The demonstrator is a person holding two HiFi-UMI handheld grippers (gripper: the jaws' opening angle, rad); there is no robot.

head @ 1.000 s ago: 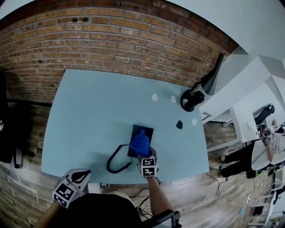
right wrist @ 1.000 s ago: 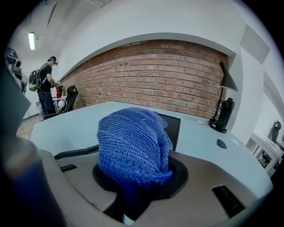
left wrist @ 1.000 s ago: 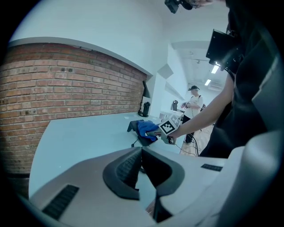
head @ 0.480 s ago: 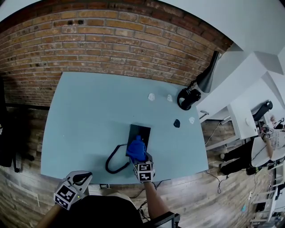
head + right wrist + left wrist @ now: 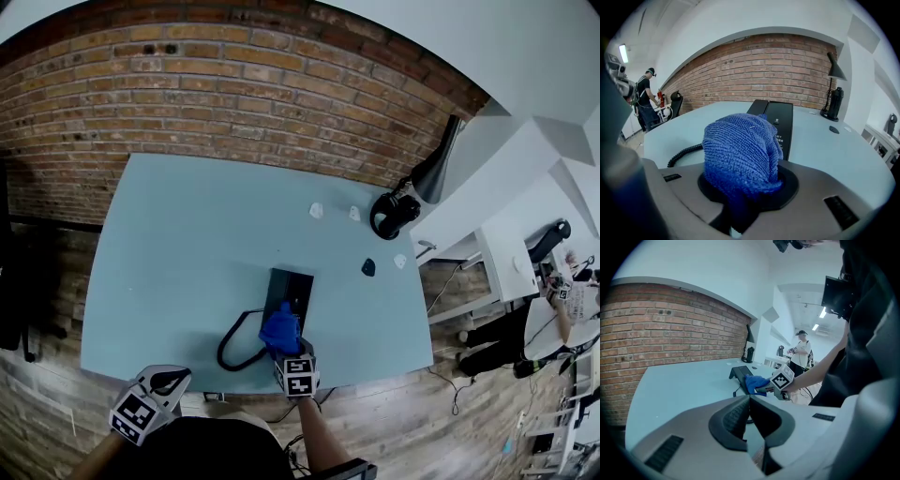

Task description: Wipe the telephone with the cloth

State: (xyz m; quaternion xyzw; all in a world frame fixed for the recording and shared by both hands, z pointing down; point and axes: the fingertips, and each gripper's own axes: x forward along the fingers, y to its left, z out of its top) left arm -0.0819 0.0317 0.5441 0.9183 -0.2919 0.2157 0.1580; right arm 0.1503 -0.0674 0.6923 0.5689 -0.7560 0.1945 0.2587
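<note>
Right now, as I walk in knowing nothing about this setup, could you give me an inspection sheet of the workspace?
Surface: blue table, far side against a brick wall.
Job's things: black phone near the front edge; blue cloth bunched over its near end, contact unclear.
Clutter: three small white bits and a small dark thing toward the far right.
Grippers: right gripper shut on the cloth; left gripper shut, empty, off the table's front-left corner.
Cables: phone cord looped left of the phone.
Surroundings: black lamp at the table's far right corner; person standing farther off.
</note>
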